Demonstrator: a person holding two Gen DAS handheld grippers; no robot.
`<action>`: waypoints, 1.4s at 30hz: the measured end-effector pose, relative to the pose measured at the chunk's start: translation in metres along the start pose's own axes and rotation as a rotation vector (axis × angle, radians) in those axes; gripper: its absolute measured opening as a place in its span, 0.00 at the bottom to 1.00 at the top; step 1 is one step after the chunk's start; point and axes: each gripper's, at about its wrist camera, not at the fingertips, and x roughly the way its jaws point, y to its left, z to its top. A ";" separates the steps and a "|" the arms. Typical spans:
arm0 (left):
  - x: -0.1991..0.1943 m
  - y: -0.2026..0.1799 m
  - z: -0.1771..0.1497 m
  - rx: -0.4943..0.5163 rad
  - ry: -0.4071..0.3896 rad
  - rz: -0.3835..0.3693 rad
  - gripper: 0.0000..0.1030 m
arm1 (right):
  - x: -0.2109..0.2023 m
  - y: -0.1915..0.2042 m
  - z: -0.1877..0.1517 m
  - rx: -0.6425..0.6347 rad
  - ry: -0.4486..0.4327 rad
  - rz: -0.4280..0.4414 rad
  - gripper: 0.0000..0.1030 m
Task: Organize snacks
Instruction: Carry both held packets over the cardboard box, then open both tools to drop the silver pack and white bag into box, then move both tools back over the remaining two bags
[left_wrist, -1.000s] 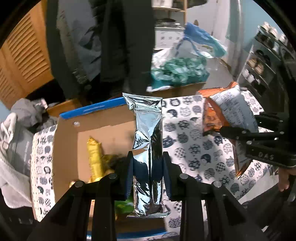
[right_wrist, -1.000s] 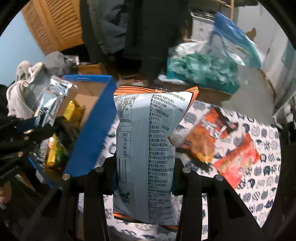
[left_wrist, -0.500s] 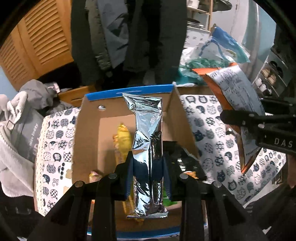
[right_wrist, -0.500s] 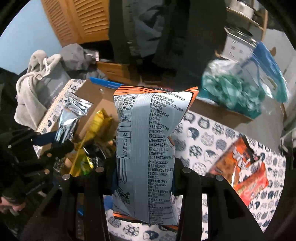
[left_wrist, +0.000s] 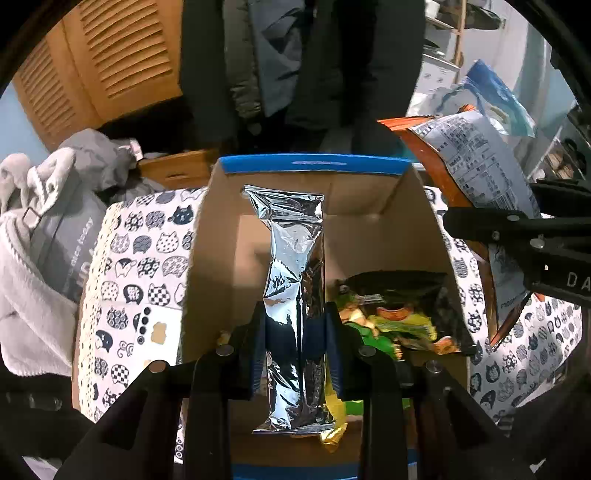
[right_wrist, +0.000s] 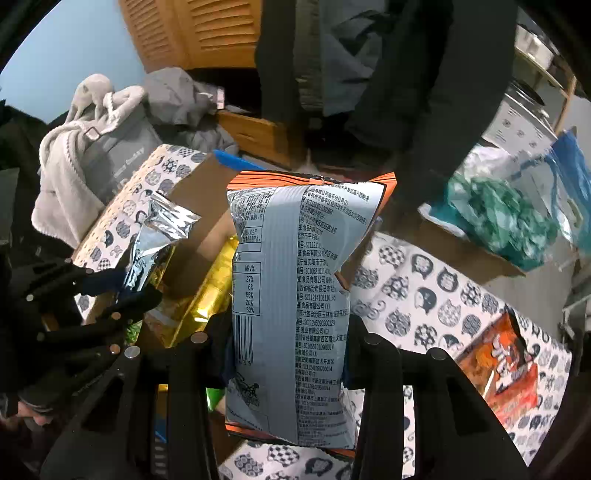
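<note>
Our left hand-held gripper (left_wrist: 295, 332) clamps a crinkled silver foil packet (left_wrist: 293, 280), long axis pointing far over the cardboard box (left_wrist: 218, 236); our right hand-held gripper (right_wrist: 286, 350) pinches a glossy chip bag (right_wrist: 295, 288) upright.

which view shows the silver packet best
The left wrist view: the silver packet runs full length, centred, clamped in the left gripper over the box. The right wrist view shows only its crinkled top end at the left, seen obliquely.

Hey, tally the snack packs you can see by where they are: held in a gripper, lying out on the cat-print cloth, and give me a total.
Held in a gripper: 2, the silver foil pack in the left gripper, the orange-edged chip bag in the right gripper
On the cat-print cloth: 1, the red-orange packet
Total: 3
</note>
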 end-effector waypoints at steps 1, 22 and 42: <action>0.001 0.001 0.000 -0.003 0.003 0.002 0.28 | 0.002 0.002 0.001 -0.008 0.003 0.005 0.39; -0.015 -0.011 0.006 0.013 -0.051 0.033 0.65 | -0.018 -0.009 -0.019 0.011 -0.030 -0.016 0.73; -0.032 -0.098 0.020 0.145 -0.089 -0.021 0.71 | -0.046 -0.098 -0.088 0.189 -0.021 -0.075 0.74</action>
